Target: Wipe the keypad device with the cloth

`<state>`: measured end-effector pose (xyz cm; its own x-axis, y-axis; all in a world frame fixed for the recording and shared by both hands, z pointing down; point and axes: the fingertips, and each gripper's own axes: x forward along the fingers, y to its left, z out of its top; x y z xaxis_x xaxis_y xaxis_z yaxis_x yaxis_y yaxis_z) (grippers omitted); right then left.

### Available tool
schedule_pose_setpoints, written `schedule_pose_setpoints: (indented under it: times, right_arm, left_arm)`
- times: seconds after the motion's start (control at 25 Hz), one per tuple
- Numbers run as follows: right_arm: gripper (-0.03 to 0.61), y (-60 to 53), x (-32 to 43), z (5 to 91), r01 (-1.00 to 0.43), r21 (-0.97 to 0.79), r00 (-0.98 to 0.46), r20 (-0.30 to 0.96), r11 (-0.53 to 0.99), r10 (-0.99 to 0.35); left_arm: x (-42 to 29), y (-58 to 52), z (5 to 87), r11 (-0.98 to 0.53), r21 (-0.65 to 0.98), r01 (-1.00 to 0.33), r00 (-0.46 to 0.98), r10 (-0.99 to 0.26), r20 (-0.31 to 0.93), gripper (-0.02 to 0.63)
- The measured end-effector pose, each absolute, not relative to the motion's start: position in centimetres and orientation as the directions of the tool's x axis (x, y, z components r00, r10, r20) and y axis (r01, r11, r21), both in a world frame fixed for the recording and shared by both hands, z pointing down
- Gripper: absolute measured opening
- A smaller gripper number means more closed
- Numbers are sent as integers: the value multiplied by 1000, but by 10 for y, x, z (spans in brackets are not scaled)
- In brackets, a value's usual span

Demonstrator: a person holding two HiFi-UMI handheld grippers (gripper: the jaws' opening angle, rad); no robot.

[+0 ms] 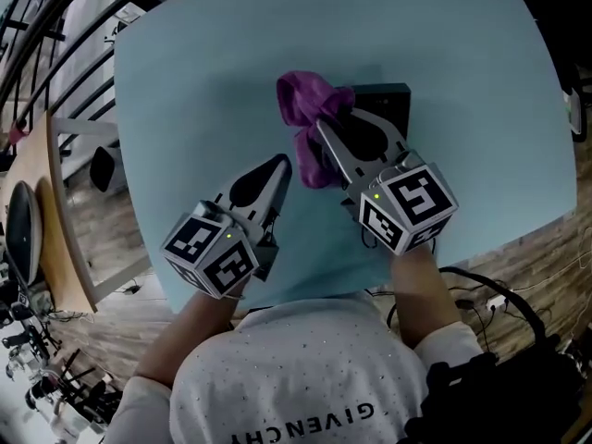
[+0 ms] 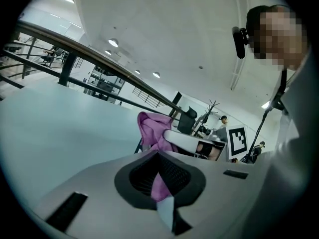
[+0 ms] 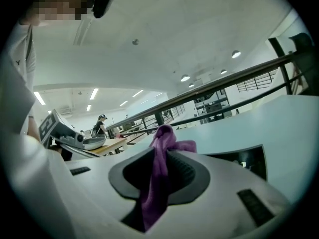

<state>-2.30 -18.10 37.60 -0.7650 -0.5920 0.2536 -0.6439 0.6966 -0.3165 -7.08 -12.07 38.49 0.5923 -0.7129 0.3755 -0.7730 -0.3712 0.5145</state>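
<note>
On the pale blue table (image 1: 185, 81), the right gripper (image 1: 321, 129) pinches the purple cloth (image 1: 310, 100). The flat black keypad device (image 1: 390, 94) lies just beyond, to its right. The left gripper (image 1: 282, 165), jaws nearly together and empty, rests nearby.

A pale blue counter (image 1: 462, 91) fills the middle. A dark railing (image 1: 51, 54) runs past its far left edge. A wooden table (image 1: 42, 202) stands left on a wood floor (image 1: 106, 225). Cables (image 1: 481, 294) lie near right. Ceiling lights (image 2: 113, 43) glow overhead.
</note>
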Motion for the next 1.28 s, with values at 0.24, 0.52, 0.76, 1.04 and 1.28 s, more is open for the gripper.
schedule_pose_setpoints:
  times: [0.24, 0.52, 0.76, 1.04, 1.28]
  right_arm:
    - [78, -188, -5, 378, -687, -288, -727, 270, 667, -631]
    - [78, -194, 38, 380, -753, -305, -656, 288, 583, -697]
    - [78, -205, 68, 381, -803, -302, -592, 300, 514, -748]
    - [79, -211, 91, 387, -831, -302, -549, 300, 468, -781]
    - [81, -214, 103, 391, -866, -253, -497, 330, 432, -802]
  left_arm:
    - [-72, -123, 389, -369, 526, -766, 597, -711, 371, 0]
    - [-59, -123, 378, -394, 526, -754, 611, -714, 341, 0]
    - [-55, -123, 371, -417, 542, -730, 638, -701, 319, 0]
    - [-53, -122, 373, -411, 536, -738, 629, -706, 325, 0]
    - [-60, -122, 365, -391, 548, -739, 613, -728, 307, 0]
